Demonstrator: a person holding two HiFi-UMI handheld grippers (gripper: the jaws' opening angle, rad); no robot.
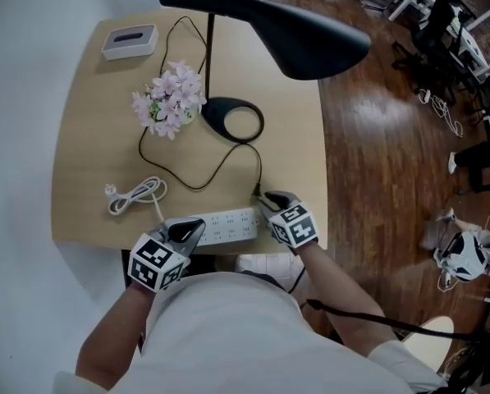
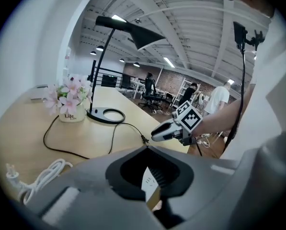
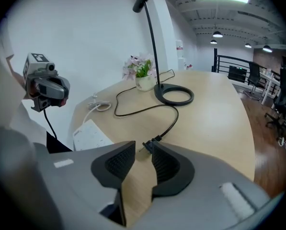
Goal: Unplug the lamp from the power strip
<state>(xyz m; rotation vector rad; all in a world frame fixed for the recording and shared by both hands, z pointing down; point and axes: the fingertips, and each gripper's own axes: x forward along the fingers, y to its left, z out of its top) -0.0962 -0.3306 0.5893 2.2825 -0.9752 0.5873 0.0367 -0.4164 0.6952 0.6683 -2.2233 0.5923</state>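
The black desk lamp (image 1: 294,31) stands on the wooden table (image 1: 89,138), and its black cord (image 1: 197,185) runs forward to the plug (image 1: 259,194). My right gripper (image 1: 269,202) is shut on that plug (image 3: 150,143) at its fingertips. The plug (image 2: 143,140) hangs bare-pronged just off the right end of the white power strip (image 1: 228,224), apart from it. My left gripper (image 1: 189,230) is shut on the strip's left end, and a white sliver of the strip (image 2: 147,181) shows between its jaws. In the right gripper view the strip (image 3: 90,134) lies to the left.
A small pot of pink flowers (image 1: 169,101) stands beside the lamp's ring base (image 1: 232,120). A white box (image 1: 130,41) sits at the far left corner. The strip's white cable coil (image 1: 134,195) lies front left. The table's front edge is right at the strip.
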